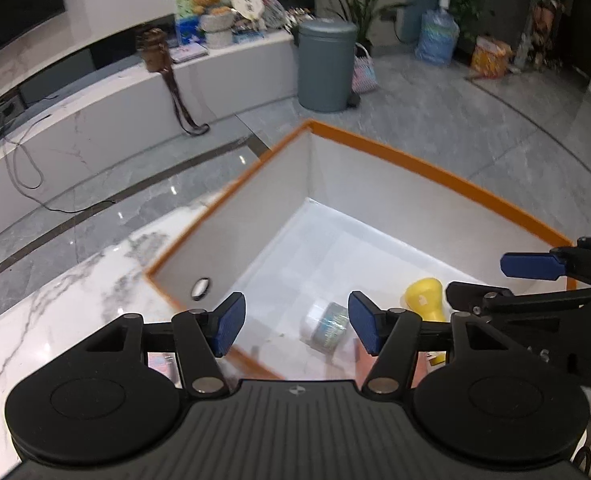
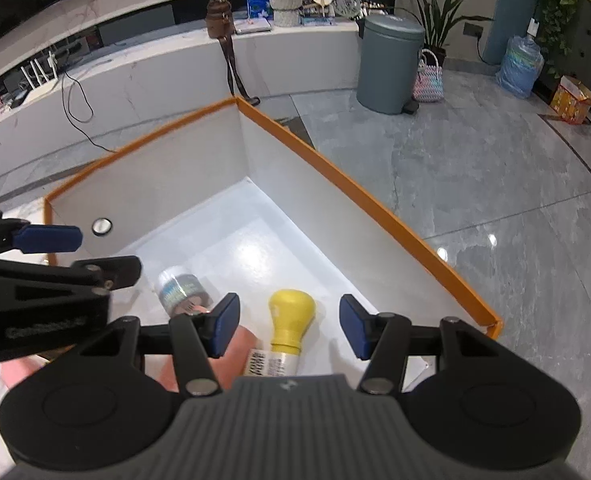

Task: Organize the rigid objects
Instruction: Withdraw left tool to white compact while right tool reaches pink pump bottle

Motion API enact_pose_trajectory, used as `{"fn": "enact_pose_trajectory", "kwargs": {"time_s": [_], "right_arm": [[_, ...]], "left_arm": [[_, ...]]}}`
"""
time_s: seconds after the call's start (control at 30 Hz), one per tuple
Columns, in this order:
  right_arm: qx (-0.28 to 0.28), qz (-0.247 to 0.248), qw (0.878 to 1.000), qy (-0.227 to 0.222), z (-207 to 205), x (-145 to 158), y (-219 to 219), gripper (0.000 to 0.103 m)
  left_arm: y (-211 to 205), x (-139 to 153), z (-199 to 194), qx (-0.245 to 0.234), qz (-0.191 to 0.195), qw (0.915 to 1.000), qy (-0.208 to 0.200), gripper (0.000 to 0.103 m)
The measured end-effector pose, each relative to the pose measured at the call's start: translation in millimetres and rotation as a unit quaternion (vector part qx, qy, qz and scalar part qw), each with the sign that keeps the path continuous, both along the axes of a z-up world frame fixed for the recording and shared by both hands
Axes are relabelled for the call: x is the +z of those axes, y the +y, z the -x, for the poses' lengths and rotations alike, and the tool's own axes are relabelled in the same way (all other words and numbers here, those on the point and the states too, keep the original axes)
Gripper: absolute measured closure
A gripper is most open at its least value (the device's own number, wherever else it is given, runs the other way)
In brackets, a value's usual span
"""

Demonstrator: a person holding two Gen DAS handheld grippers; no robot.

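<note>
1. Chiefly, the risk lies at the orange-rimmed box (image 2: 375, 208): both grippers hang above its open top, and a careless sideways sweep could catch the rim and shove the box along the marble tabletop (image 1: 75, 300)
2. Left gripper (image 1: 295, 322): tilted steeply down over the box's near-left corner, jaws parted about halfway, nothing between the blue pads; the small jar (image 1: 327, 324) lies on the box floor below them
3. Right gripper (image 2: 287, 326): likewise tilted down into the box, jaws moderately parted and empty; the yellow-capped bottle (image 2: 289, 320) lies on its side on the box floor beneath the gap
4. Jar and bottle lie near each other at the box's near end; both are round and lying down, so a jolt to the box could roll them together
5. A pinkish object (image 2: 239, 344) sits partly hidden by the right gripper; what it is cannot be told
</note>
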State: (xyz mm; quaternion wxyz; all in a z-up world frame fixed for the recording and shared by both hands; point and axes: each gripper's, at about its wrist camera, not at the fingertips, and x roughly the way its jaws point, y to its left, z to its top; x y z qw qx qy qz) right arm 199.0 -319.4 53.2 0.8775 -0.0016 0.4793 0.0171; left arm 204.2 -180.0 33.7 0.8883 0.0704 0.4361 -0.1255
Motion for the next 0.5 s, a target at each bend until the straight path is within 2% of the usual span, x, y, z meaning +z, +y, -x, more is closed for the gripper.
{"fn": "enact_pose_trajectory", "kwargs": {"time_s": [0.3,0.5], "right_arm": [[0.008,-0.015,0.999,-0.03,10.1,20.1,17.0,0.048],[0.045,-0.031,0.996,-0.069,24.7,34.4,46.2,0.048]], "left_arm": [[48.4,12.4,21.3,0.049,0.037,0.998,-0.015,0.032],[87.3,9.6,41.2,0.087,0.05,0.9947,-0.022,0.031]]}}
